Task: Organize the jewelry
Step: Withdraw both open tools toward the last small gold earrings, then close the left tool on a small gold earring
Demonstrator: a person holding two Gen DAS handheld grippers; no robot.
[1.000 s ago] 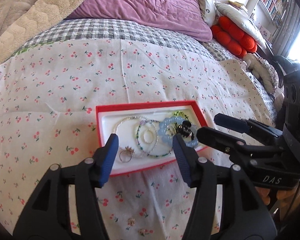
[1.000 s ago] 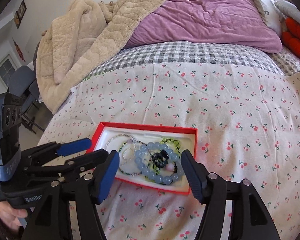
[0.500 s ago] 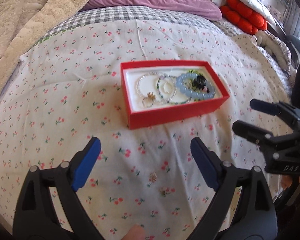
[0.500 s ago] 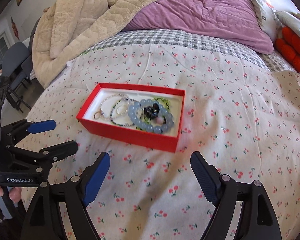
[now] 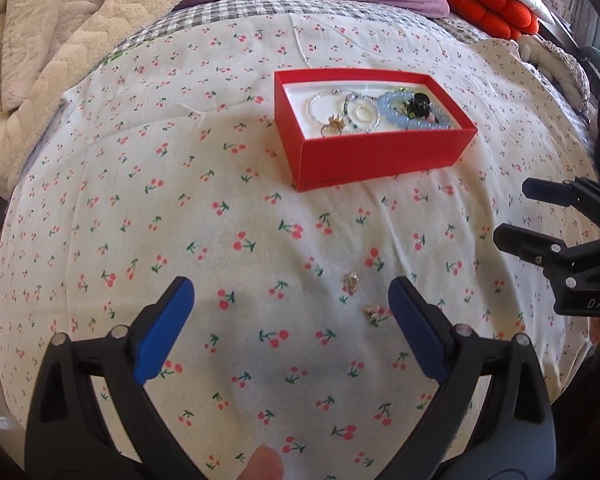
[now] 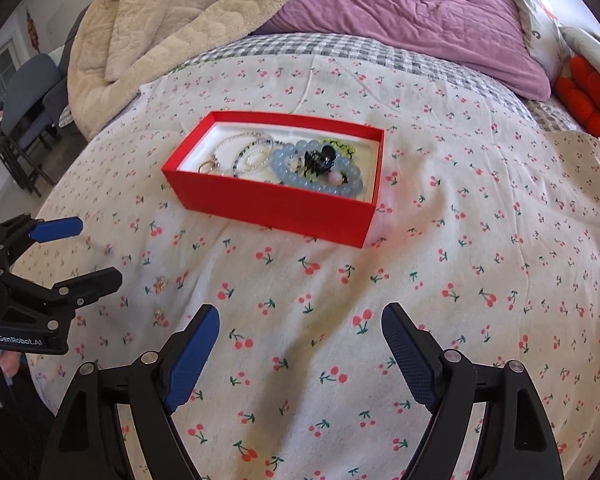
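Observation:
A red box (image 5: 380,156) (image 6: 272,204) sits on the cherry-print bedspread. It holds a blue bead bracelet (image 5: 404,114) (image 6: 320,180), thin bead strands, a gold ring (image 5: 332,128) and a black clip (image 6: 320,158). Two small gold pieces (image 5: 351,279) (image 5: 374,314) lie loose on the bedspread in front of the box; they also show in the right wrist view (image 6: 161,283) (image 6: 159,313). My left gripper (image 5: 290,320) is open and empty, just before the loose pieces. My right gripper (image 6: 300,344) is open and empty, well short of the box.
A beige blanket (image 6: 148,28) and a purple duvet (image 6: 412,12) lie at the head of the bed. Orange cushions (image 5: 496,8) sit far right. A chair (image 6: 28,96) stands beyond the bed's left edge.
Both grippers have pulled back from over the box towards the bed's near edge and opened wider. The two loose gold pieces now lie between the left fingers.

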